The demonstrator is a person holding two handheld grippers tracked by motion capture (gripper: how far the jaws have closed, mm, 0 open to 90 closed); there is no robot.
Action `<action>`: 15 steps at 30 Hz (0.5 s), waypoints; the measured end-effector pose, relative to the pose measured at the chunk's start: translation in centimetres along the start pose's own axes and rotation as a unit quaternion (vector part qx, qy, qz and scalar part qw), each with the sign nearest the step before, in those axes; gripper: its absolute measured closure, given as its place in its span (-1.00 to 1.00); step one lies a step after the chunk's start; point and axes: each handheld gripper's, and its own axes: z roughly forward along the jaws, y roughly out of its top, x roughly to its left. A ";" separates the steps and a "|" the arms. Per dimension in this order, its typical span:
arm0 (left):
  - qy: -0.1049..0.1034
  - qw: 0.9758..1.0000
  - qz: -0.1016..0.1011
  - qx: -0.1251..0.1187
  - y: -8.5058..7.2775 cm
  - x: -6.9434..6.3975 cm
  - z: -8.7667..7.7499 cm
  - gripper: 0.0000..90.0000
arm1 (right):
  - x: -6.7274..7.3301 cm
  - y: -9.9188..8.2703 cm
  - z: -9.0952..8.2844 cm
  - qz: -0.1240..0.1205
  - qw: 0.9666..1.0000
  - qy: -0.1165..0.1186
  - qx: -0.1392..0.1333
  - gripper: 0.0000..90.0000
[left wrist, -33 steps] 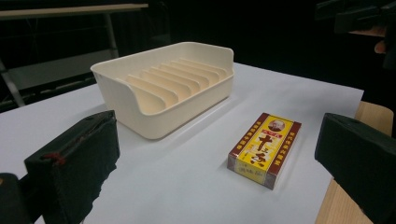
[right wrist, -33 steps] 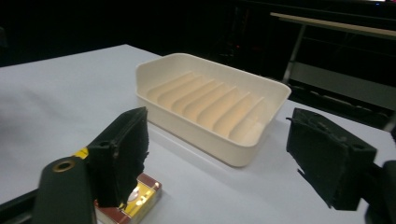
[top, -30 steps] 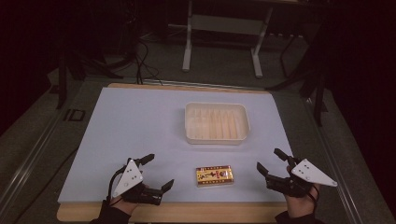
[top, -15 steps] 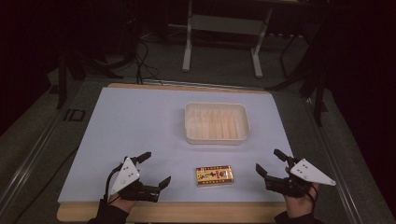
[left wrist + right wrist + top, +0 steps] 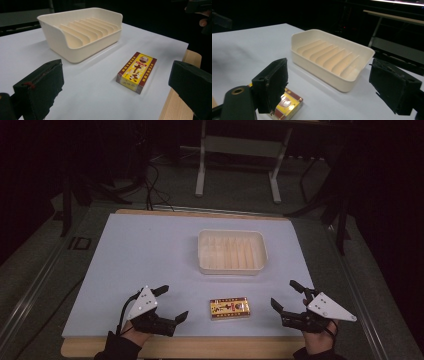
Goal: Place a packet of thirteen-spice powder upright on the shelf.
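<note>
Left gripper (image 5: 174, 303): at the near edge of the table, about 7 o'clock from the table's middle; jaws spread wide with nothing between them, pointing toward the box.
Right gripper (image 5: 286, 296): at the near edge, about 5 o'clock; its jaws have just been opening and now stand wide apart, with nothing between them.
Box (image 5: 229, 308): a small flat carton lying face up between the two grippers at 6 o'clock, near the front edge and touching neither gripper.
Box looks: yellow top panel with large dark characters, a dark red border and a small round portrait at one end; the side walls are dark red.
Left gripper view: shows the whole printed top of the box (image 5: 136, 71), the wooden table edge (image 5: 175, 105) at its right, and a hand with the other gripper far off at the top right.
Right gripper view: shows just one corner of the box (image 5: 287, 103), partly behind a jaw; the print cannot be read there.
Tray (image 5: 231, 269): a cream plastic bin beyond the box, at about 12 o'clock from it and well apart.
Tray inside: a row of upright ribs dividing it into narrow slots (image 5: 329, 57); the slots hold nothing.
Table cover (image 5: 130, 255): a pale sheet under everything.
</note>
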 end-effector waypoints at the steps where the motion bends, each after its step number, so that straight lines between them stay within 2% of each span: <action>1: -0.006 1.000 0.000 0.004 0.1 -0.1 0.2 -0.99 | 0.0 0.0 0.0 0.000 1.000 0.000 0.000 -0.66; 4: -0.014 1.000 0.002 0.012 0.8 -0.4 0.8 -0.99 | 0.0 -0.1 0.2 0.008 1.000 0.006 0.005 -0.68; 9: -0.048 0.998 0.001 0.032 2.1 -1.1 1.4 -0.99 | -0.2 -0.1 0.2 0.024 1.000 0.010 0.014 -0.69; 15: -0.063 0.997 0.010 0.052 2.9 -2.0 1.8 -0.99 | 0.0 0.0 0.0 0.029 0.999 0.020 0.004 -0.69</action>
